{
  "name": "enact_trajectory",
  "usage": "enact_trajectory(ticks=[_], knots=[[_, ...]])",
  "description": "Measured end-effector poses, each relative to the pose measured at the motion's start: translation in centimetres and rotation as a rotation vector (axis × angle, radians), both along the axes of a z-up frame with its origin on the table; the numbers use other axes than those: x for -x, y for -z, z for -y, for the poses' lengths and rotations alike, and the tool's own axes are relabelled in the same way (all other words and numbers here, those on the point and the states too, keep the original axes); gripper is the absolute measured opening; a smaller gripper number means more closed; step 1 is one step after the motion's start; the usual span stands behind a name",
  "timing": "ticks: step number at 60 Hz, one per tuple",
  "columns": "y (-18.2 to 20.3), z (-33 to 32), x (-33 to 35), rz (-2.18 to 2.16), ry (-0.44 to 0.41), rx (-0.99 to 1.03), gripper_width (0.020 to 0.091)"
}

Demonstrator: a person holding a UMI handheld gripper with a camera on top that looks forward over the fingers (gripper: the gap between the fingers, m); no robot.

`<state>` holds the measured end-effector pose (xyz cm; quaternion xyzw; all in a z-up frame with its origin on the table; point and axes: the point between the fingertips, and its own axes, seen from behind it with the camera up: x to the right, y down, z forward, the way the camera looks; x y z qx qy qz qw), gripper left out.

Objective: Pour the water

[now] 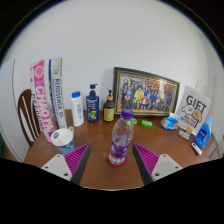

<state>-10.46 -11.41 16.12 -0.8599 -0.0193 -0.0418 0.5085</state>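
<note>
A clear plastic water bottle [121, 136] with a purple label and a white cap stands upright on the brown wooden table [105, 172]. It rests on the table by itself, just ahead of my gripper [112, 160] and centred between the fingers. Both fingers [76, 160] with their magenta pads are spread wide, with a clear gap on each side of the bottle. A white cup [63, 140] with a blue pattern stands to the left of the bottle, beyond the left finger.
At the back of the table stand a white bottle [77, 108], a dark blue pump bottle [92, 104], a small dark bottle [109, 106] and a framed photo [145, 92]. A gift card [193, 108] and blue items [203, 133] sit at right, a chair [29, 112] at left.
</note>
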Motion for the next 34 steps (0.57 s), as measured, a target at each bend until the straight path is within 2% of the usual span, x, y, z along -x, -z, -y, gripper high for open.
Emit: enact_trajectory(ticks=[8, 17, 34], knots=[[-3.2, 5.4, 2.2, -0.002, 0.028, 0.032, 0.0854], [-5.1, 9.3, 4.2, -0.022, 0.036, 0.045, 0.0853], [-5.8, 12.2, 3.3, -0.022, 0.073, 0.045, 0.0858]])
